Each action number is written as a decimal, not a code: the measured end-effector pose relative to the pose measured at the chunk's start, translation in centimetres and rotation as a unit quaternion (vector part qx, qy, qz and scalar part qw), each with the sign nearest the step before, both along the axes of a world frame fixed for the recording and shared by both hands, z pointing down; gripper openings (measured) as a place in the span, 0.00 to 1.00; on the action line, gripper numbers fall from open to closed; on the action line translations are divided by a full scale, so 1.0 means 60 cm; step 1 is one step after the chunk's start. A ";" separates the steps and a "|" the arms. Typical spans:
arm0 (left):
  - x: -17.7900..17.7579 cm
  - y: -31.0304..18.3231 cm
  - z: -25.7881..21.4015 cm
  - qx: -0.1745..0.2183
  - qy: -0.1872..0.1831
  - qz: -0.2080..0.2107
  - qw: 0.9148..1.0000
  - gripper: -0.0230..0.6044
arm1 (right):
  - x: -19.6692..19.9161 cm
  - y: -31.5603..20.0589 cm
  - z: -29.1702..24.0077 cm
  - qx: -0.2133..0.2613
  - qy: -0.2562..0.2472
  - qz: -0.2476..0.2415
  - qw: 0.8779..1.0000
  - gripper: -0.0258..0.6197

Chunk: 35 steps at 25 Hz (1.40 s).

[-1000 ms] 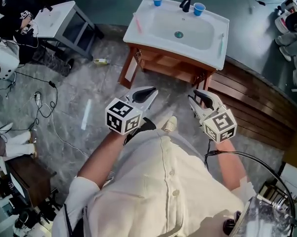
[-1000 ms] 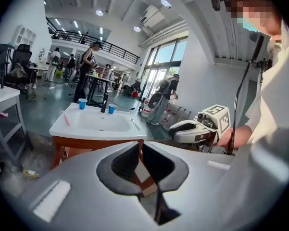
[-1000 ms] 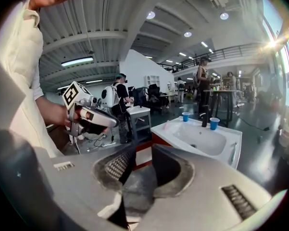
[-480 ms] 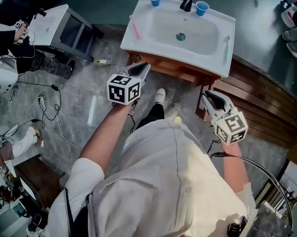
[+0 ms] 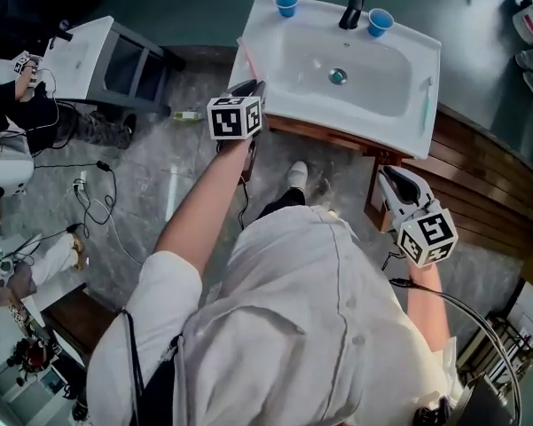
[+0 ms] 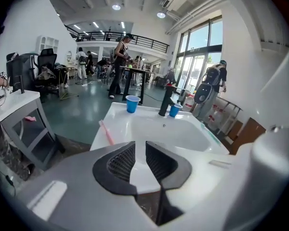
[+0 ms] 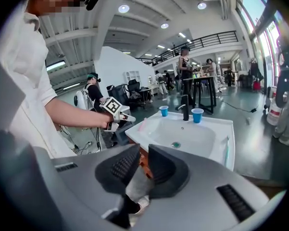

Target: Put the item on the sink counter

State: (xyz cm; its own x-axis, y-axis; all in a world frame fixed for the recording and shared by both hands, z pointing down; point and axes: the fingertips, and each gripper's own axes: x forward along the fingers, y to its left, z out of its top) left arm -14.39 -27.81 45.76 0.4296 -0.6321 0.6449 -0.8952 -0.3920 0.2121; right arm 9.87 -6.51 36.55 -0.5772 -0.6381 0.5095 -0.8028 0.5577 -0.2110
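Note:
The white sink counter (image 5: 264,76) carries two blue cups (image 5: 286,2) beside a black faucet (image 5: 355,5). A pink toothbrush (image 5: 246,57) lies on its left rim, a green toothbrush (image 5: 426,105) on its right rim. My left gripper (image 5: 248,88) reaches the counter's front left corner. Its jaws have just been opening, and in the left gripper view the gripper (image 6: 140,148) holds nothing. My right gripper (image 5: 388,175) hangs below the counter's front right. Its jaws have just been closing, and only a leg and shoe show through their gap (image 7: 144,150).
A wooden stand (image 5: 337,140) holds the sink up. A grey-and-white cabinet (image 5: 106,51) stands at the left, with cables (image 5: 89,193) trailing over the marbled floor. A wooden platform (image 5: 488,176) runs along the right. Several people stand in the hall beyond.
The person has stepped toward the sink. My left gripper swung forward to the counter's front left corner and its jaws parted. My right gripper's jaws narrowed as it shifted rightward.

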 end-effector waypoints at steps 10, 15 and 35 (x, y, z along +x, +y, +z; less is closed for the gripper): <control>-0.052 -0.103 0.106 -0.059 -0.018 -0.048 0.997 0.15 | -0.019 -0.047 0.011 -0.027 0.005 0.045 0.999 0.12; -0.060 -0.129 0.137 -0.075 -0.043 -0.047 0.995 0.15 | -0.025 -0.057 0.022 -0.039 0.006 0.061 0.997 0.12; -0.072 -0.104 0.144 -0.076 -0.059 -0.061 0.993 0.11 | -0.014 -0.035 0.028 -0.041 0.000 0.066 0.997 0.12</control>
State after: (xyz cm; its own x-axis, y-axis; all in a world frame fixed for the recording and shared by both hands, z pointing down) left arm -18.72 -34.04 54.38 0.2717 -0.5660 0.7784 -0.9561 -0.2509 0.1512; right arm 9.02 -8.58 38.21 -0.4914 -0.6648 0.5627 -0.8679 0.4279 -0.2523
